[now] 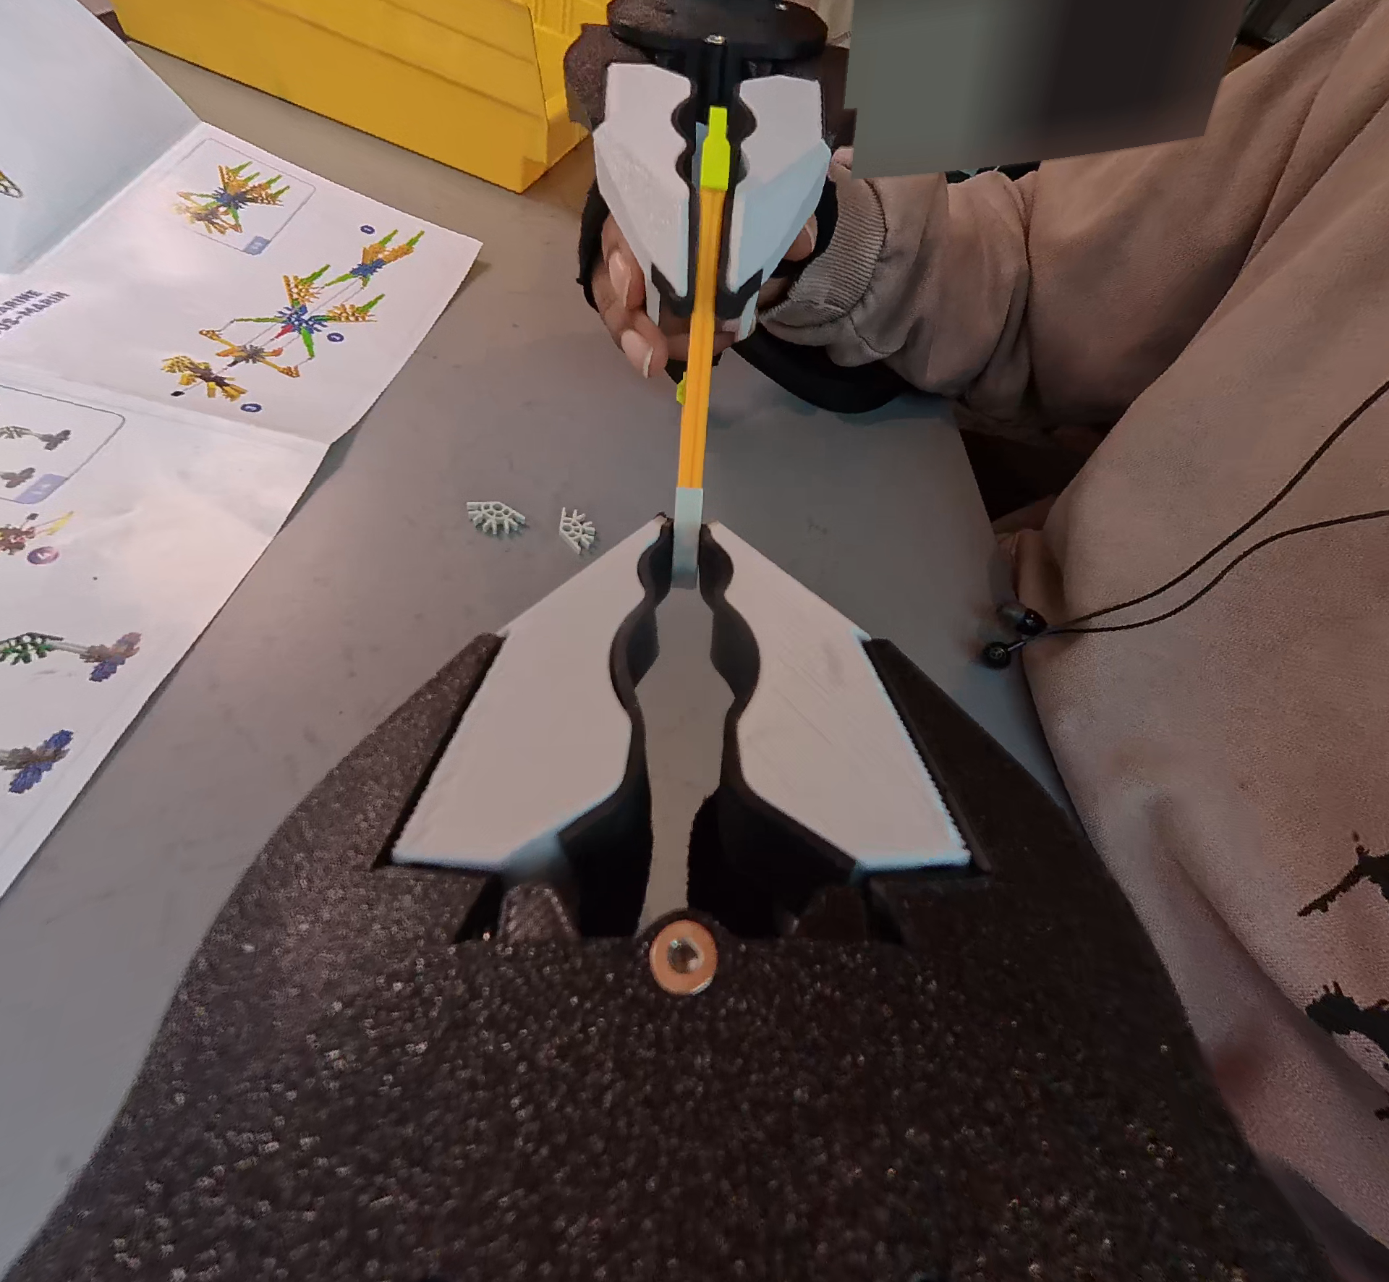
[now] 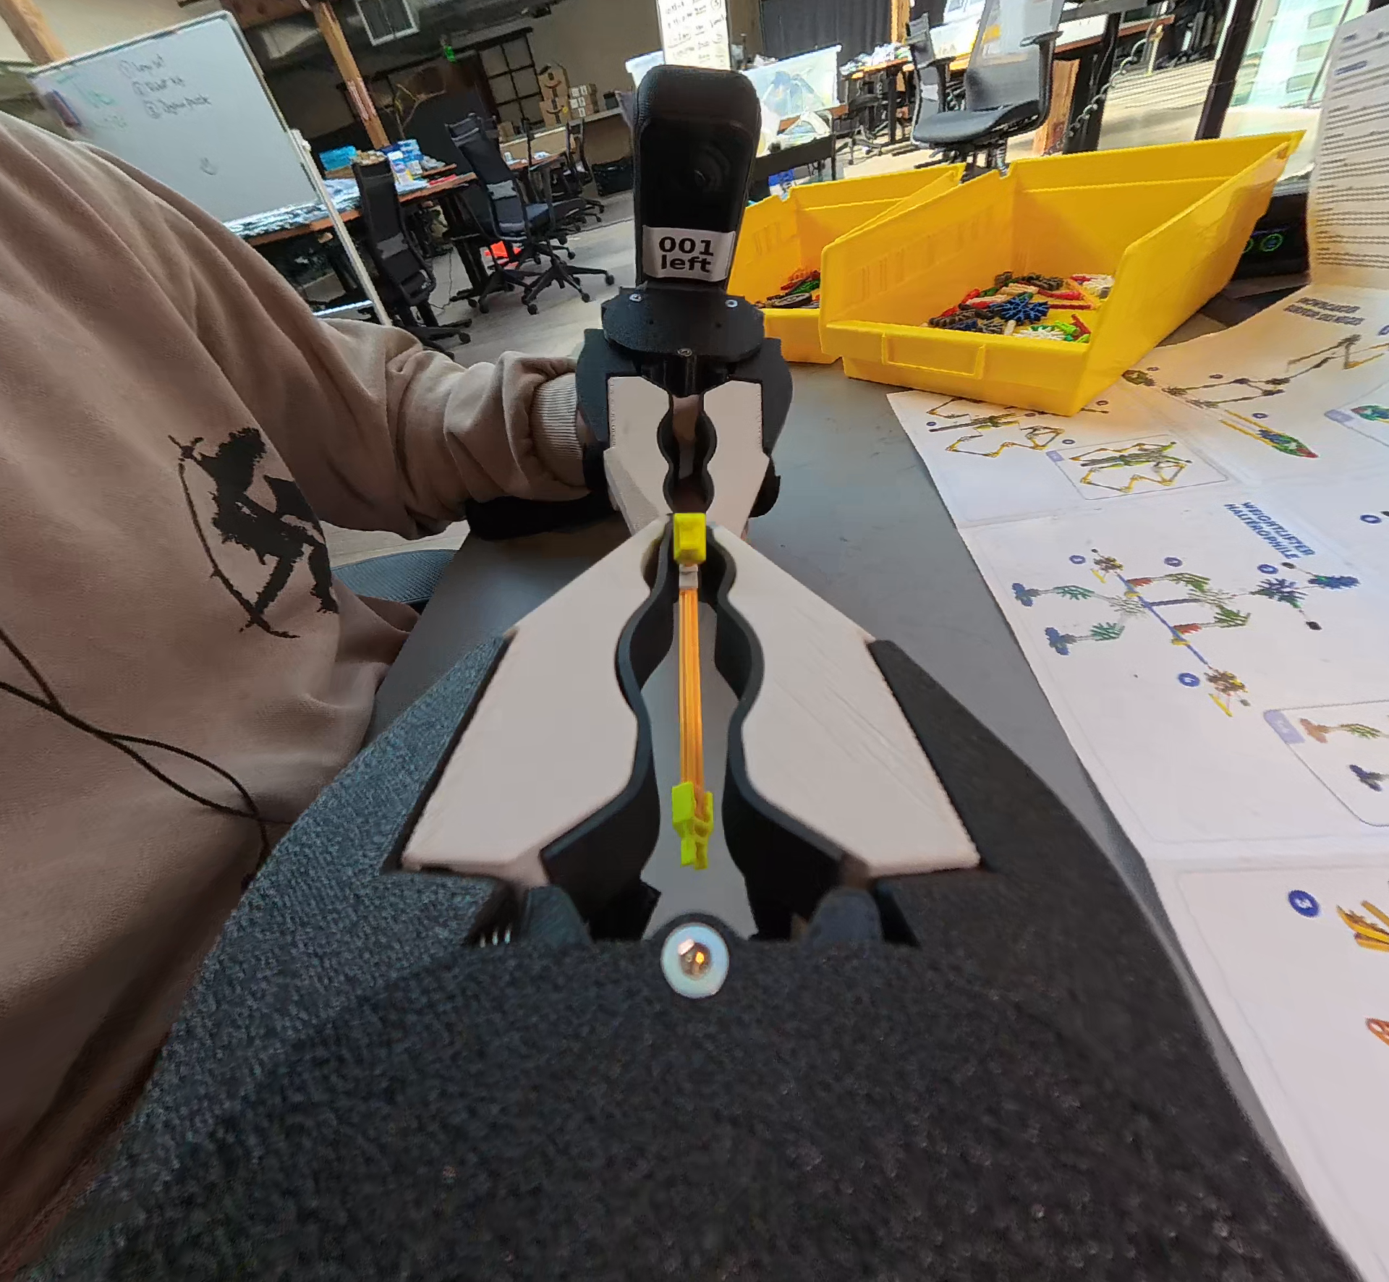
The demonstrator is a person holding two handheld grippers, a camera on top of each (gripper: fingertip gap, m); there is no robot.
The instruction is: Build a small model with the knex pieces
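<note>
At frame centre, the left gripper [image 1: 682, 532] clamps a grey connector [image 1: 688, 539] on the orange rod [image 1: 703, 336]; right gripper [image 2: 689, 532] clamps the rod's yellow-green connector [image 2: 688, 541].

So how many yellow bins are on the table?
2. The near bin sits right of the left gripper, toy pieces inside. The far bin stands just behind it, partly hidden. More may be out of view.

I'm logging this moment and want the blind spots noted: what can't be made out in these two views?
- Left wrist view: yellow bin contents, hidden by its wall.
- Left wrist view: orange rod far end, inside the right tongs.
- Right wrist view: rod's grey end piece, hidden behind the right tongs' tips.
- Right wrist view: the parts in the bin are too small to identify.
</note>
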